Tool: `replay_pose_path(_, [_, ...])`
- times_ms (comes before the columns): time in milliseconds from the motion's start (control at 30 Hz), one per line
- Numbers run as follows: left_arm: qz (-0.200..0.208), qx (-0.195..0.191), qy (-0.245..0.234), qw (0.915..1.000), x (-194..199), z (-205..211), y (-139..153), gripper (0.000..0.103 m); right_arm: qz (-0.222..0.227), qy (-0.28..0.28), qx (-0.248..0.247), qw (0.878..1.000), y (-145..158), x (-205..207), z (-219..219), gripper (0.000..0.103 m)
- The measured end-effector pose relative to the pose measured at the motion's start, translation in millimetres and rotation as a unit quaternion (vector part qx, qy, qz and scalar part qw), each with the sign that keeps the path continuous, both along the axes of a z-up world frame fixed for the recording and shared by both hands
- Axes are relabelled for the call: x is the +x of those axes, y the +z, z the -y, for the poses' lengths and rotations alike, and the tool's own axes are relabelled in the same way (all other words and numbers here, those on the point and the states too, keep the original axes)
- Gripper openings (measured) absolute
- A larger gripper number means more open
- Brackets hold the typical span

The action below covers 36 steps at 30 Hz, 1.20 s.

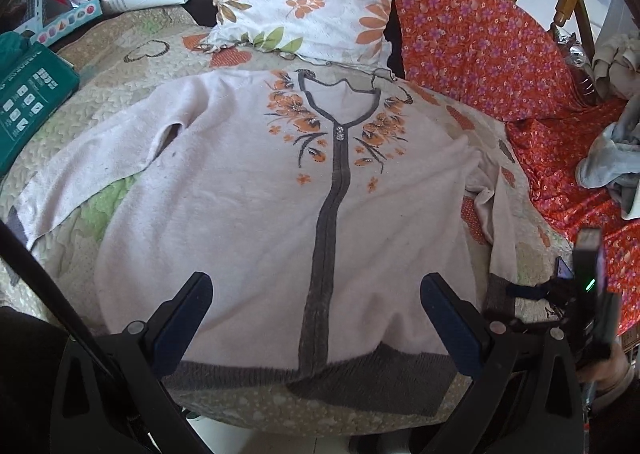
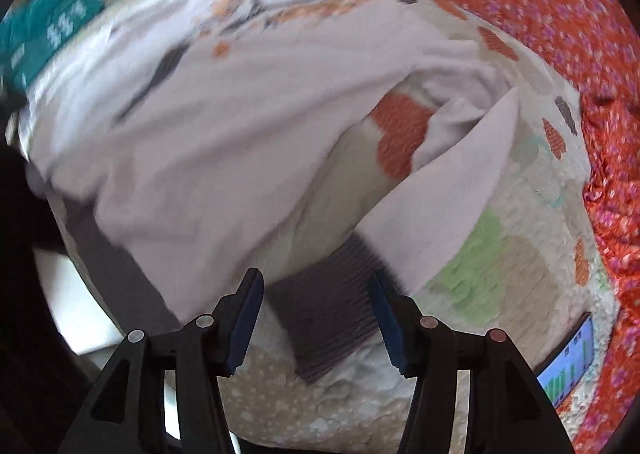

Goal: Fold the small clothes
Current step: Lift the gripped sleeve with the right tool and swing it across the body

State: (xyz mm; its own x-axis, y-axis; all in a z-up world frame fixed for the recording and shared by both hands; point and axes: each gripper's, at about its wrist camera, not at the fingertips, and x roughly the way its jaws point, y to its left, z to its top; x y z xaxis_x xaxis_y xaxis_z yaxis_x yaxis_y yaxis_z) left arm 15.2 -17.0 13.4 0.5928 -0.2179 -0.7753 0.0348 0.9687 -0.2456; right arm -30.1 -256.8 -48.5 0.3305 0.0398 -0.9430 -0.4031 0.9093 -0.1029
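I see the cardigan (image 1: 248, 214) flat on the quilt (image 1: 120, 66). My left gripper (image 1: 316, 286) gapes wide, empty; right gripper (image 2: 316, 286) parted, straddling the grey cuff (image 2: 332, 318), not pinching.

garment: pale pink cardigan (image 1: 248, 206) with grey placket, grey hem, orange flower print
pose: front up, spread flat, neckline far
right sleeve: bent, grey cuff (image 2: 332, 318) near

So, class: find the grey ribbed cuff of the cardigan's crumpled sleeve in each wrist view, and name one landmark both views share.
Left wrist view: the grey ribbed cuff lies low on the right, partly hidden behind the other gripper.
Right wrist view: it lies bottom centre, between the open fingers.
Shared landmark: the teal box, upper left in both.
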Motion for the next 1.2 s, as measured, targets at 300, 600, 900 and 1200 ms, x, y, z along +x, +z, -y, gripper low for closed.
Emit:
replay_pose_path(300, [0.007,0.000,0.015,0.9999,-14,-13,7,0.103,0.085,-0.128,0.020,0.988,42,-6,69,0.006])
replay_pose_path(600, [-0.009,-0.003,0.017,0.9998,-12,-15,3,0.103,0.155,-0.441,0.055,0.882,98,1,291,0.006])
replay_pose_path(900, [-0.006,0.005,0.047,0.9989,3,-35,10,0.103,0.147,-0.564,0.118,0.804,87,8,360,0.006])
replay_pose_path(1200, [0.020,-0.015,0.097,0.9950,46,-84,23,0.103,0.135,-0.448,0.206,0.860,111,72,238,0.006])
